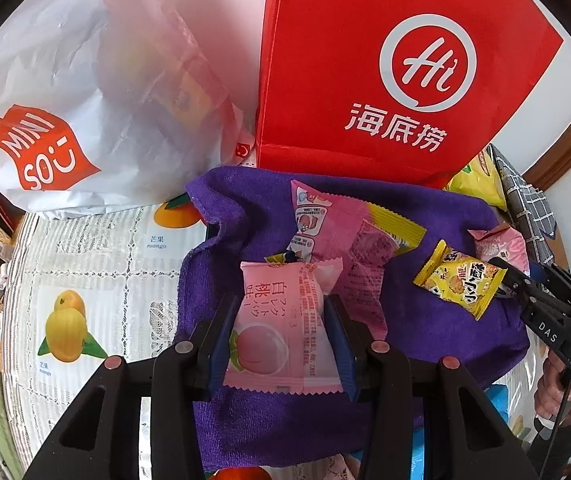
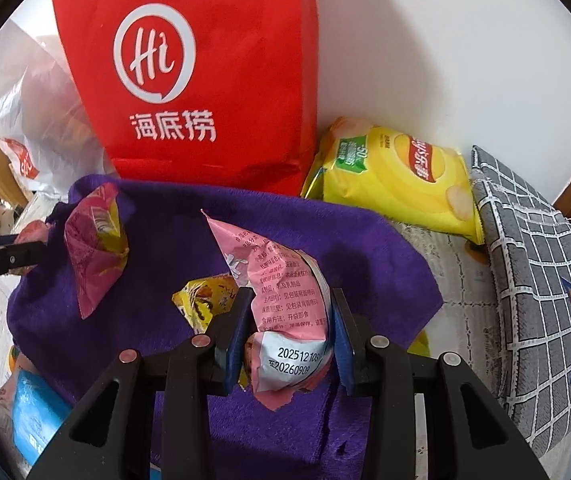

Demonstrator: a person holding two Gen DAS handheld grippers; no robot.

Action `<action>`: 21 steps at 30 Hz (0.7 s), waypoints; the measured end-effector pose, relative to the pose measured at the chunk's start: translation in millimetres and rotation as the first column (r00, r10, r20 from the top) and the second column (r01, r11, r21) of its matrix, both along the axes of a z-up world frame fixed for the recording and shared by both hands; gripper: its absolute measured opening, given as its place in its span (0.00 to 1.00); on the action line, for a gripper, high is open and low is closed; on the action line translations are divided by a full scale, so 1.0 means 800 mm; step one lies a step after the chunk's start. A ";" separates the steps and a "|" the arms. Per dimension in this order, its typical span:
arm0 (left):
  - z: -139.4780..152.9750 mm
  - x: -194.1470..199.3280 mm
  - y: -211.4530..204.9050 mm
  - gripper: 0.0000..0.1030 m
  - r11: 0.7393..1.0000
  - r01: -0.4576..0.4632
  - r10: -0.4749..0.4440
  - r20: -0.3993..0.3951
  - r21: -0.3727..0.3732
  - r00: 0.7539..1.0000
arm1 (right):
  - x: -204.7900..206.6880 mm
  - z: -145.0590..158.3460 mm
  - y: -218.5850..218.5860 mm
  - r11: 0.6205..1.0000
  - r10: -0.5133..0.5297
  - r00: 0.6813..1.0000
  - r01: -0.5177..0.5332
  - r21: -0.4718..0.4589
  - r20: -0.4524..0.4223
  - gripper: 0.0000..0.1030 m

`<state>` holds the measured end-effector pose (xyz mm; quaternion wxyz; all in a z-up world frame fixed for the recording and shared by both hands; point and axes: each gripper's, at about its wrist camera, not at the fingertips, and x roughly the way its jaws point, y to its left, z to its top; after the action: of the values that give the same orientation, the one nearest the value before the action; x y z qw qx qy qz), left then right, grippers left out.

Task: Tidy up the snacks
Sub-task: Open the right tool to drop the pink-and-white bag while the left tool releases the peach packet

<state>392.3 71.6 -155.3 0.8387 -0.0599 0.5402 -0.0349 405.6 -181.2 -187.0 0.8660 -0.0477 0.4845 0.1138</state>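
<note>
My left gripper (image 1: pixel 283 312) is shut on a pink peach snack packet (image 1: pixel 285 328) above the purple towel (image 1: pixel 245 420). A larger pink packet (image 1: pixel 341 232) and a small yellow cracker packet (image 1: pixel 461 280) lie on the towel. My right gripper (image 2: pixel 291 312) is shut on a crumpled pink packet (image 2: pixel 285 304) with a printed date; it also shows at the right of the left wrist view (image 1: pixel 503 276). Another pink-yellow packet (image 2: pixel 95 256) and a yellow packet (image 2: pixel 205 300) lie on the towel (image 2: pixel 165 232).
A red Haidilao bag (image 1: pixel 385 60) stands behind the towel, also in the right wrist view (image 2: pixel 205 72). A white Miniso bag (image 1: pixel 65 100) lies at the left. A yellow chips bag (image 2: pixel 397 180) and a grey checked cushion (image 2: pixel 533 280) are at the right. A blue pack (image 2: pixel 33 416) lies lower left.
</note>
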 end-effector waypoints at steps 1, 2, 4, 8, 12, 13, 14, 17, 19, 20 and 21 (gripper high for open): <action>-0.001 0.000 0.000 0.41 1.000 -0.001 0.001 -0.004 -0.002 1.000 | 0.000 -0.001 0.001 1.000 0.000 1.000 0.000 -0.001 0.000 0.37; -0.002 0.001 0.000 0.41 1.000 -0.001 0.001 -0.006 -0.004 1.000 | 0.000 -0.001 0.001 1.000 0.002 1.000 -0.002 -0.002 -0.002 0.37; -0.004 0.001 0.000 0.41 1.000 0.001 -0.001 -0.011 -0.006 1.000 | 0.000 -0.003 0.002 1.000 0.001 1.000 -0.001 -0.007 -0.007 0.37; -0.009 0.002 -0.003 0.41 1.000 0.004 -0.004 -0.021 -0.004 1.000 | 0.003 -0.006 -0.001 1.000 -0.004 1.000 0.004 -0.011 -0.020 0.37; -0.012 0.003 -0.004 0.41 1.000 0.003 -0.003 -0.029 0.001 1.000 | 0.004 -0.008 0.000 1.000 0.001 1.000 -0.001 -0.018 -0.025 0.37; -0.013 0.004 -0.005 0.41 1.000 0.003 -0.003 -0.033 0.004 0.999 | 0.003 -0.008 0.000 1.000 0.003 1.000 -0.003 -0.019 -0.024 0.37; -0.015 0.004 -0.005 0.41 1.000 0.003 -0.003 -0.037 0.010 0.999 | 0.003 -0.008 0.001 1.000 0.005 1.000 -0.005 -0.023 -0.021 0.37; -0.019 0.006 -0.007 0.41 1.000 0.003 -0.002 -0.051 0.019 0.999 | 0.002 -0.008 0.002 0.999 0.009 1.000 -0.009 -0.034 -0.014 0.38; -0.022 0.007 -0.008 0.41 1.000 0.003 -0.002 -0.057 0.022 0.998 | 0.002 -0.008 0.003 0.999 0.009 1.000 -0.010 -0.037 -0.013 0.38; -0.022 0.007 -0.008 0.41 1.000 0.003 -0.002 -0.058 0.023 0.998 | 0.002 -0.008 0.002 0.999 0.009 1.000 -0.009 -0.038 -0.015 0.38; -0.022 0.006 -0.008 0.41 1.000 0.003 -0.002 -0.059 0.025 0.998 | 0.002 -0.008 0.002 0.999 0.009 1.000 -0.010 -0.039 -0.015 0.38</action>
<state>397.2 65.6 -173.1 0.8229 -0.0499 0.5653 -0.0274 407.3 -179.3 -193.3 0.8607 -0.0660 0.4930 0.1089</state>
